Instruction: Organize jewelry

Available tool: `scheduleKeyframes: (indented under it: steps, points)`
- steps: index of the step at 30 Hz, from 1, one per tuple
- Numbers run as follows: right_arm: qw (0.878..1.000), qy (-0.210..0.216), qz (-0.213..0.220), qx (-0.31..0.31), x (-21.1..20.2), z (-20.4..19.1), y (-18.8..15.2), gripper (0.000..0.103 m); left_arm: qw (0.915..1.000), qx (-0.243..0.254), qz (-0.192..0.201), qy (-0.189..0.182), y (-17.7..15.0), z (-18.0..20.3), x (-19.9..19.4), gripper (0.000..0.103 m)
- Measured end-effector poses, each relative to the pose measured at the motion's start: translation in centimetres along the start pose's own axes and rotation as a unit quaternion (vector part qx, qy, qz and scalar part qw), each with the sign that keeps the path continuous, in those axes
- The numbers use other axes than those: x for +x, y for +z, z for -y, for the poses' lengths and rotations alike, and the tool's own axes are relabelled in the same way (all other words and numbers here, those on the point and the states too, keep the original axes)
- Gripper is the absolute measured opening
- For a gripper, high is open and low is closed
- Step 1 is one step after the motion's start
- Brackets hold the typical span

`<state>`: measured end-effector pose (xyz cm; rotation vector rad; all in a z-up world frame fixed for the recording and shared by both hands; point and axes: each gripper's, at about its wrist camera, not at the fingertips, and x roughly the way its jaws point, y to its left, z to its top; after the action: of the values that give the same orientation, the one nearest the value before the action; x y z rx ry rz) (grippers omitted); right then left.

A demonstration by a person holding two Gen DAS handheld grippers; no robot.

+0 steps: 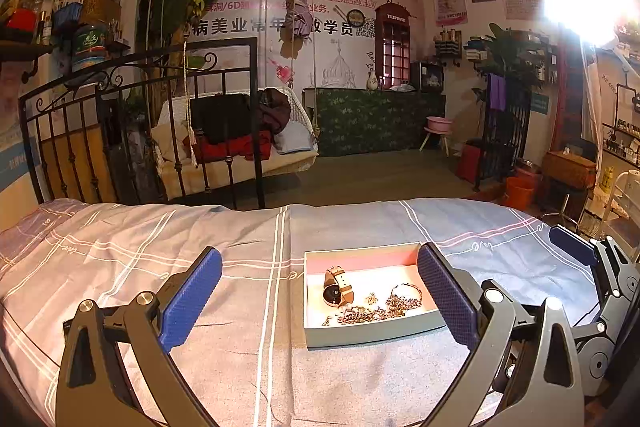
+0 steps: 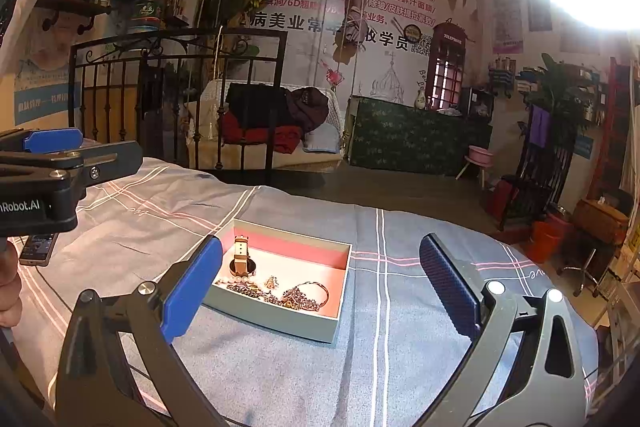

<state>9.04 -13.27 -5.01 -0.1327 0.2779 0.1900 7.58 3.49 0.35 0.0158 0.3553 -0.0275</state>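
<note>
The left gripper (image 1: 320, 291) has its jaws spread wide apart, with nothing between the blue pads (image 1: 192, 297) and nothing touching them. It hangs above the bed (image 1: 160, 251), pointing at the tray (image 1: 360, 333), whose right end sits behind the right-hand pad in this view. The right gripper (image 2: 320, 287) is likewise wide apart and empty, held over the bedspread with the tray just past its left pad (image 2: 192, 283). Each gripper shows at the edge of the other's view, the left one in the upper left of the right wrist view.

The tray is a shallow grey box with a pink lining, lying flat on the checked bedspread between the two grippers. Inside it, a watch (image 1: 335, 287) with a tan strap and dark dial lies towards the left side. Beside it along the near wall lies a tangle of chains (image 1: 372, 313), a string of pearls (image 2: 238, 279), a small charm (image 2: 272, 282) and a thin bangle (image 2: 316, 291), all touching or overlapping.

A phone (image 2: 38, 249) lies on the bed well left of the tray. Beyond the bed stands a black iron footboard (image 1: 160, 99).
</note>
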Motion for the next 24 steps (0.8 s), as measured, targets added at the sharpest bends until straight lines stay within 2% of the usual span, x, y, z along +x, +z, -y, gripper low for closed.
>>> scheduleKeyframes:
  steps: [7,24]
  points:
    - [1.000,0.002,-0.003,-0.001,0.1,0.0,0.0,0.097,0.9999,0.003,-0.008,-0.008,-0.5,-0.5,0.4,0.097]
    - [1.000,0.004,-0.004,-0.009,0.0,0.1,0.1,0.097,0.9998,0.018,-0.009,0.009,-0.7,0.4,0.3,0.097]
